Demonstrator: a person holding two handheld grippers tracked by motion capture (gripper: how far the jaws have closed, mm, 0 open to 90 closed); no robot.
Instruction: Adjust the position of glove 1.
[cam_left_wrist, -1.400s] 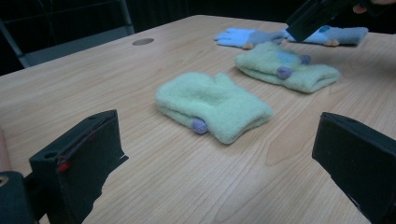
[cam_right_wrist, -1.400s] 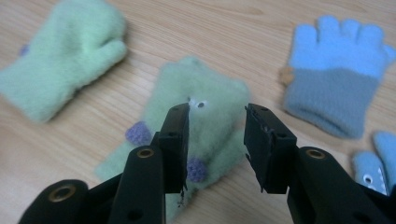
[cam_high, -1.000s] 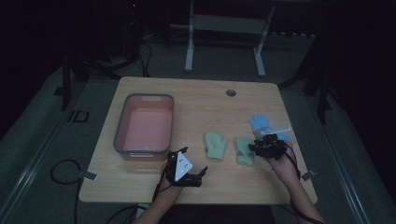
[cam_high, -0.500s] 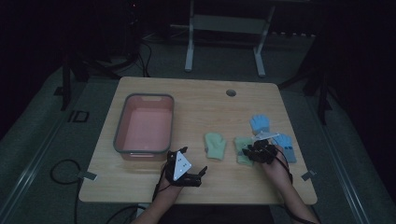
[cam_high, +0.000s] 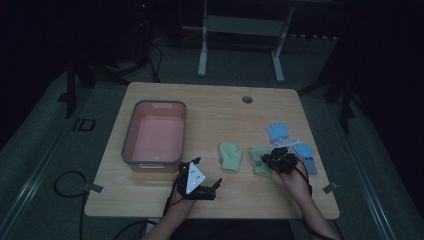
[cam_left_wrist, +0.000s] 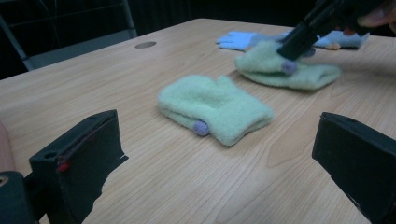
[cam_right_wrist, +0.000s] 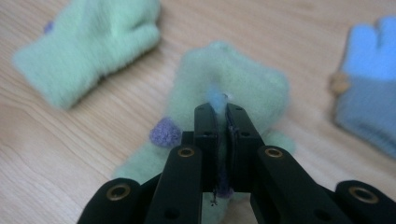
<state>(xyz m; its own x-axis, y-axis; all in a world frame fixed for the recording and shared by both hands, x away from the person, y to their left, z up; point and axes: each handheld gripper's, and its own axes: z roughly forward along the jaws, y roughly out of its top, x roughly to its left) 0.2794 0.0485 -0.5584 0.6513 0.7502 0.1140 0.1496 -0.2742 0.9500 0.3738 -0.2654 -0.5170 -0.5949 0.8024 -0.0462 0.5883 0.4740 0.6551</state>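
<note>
Two pale green mittens lie on the wooden table. The left mitten rests flat, apart from both grippers. My right gripper has just been closing and is now shut, pinching the fabric of the right mitten, which has a purple bobble. My left gripper stands open near the front edge, its jaws wide apart, aimed at the left mitten with nothing between them.
Two blue gloves lie just right of the green pair. A pink tub with a grey rim stands at the left. A round cable hole is near the far edge.
My right gripper has shifted slightly left, from beside the blue gloves onto the right green mitten, and its jaws have come together on it. The left gripper has stayed put.
</note>
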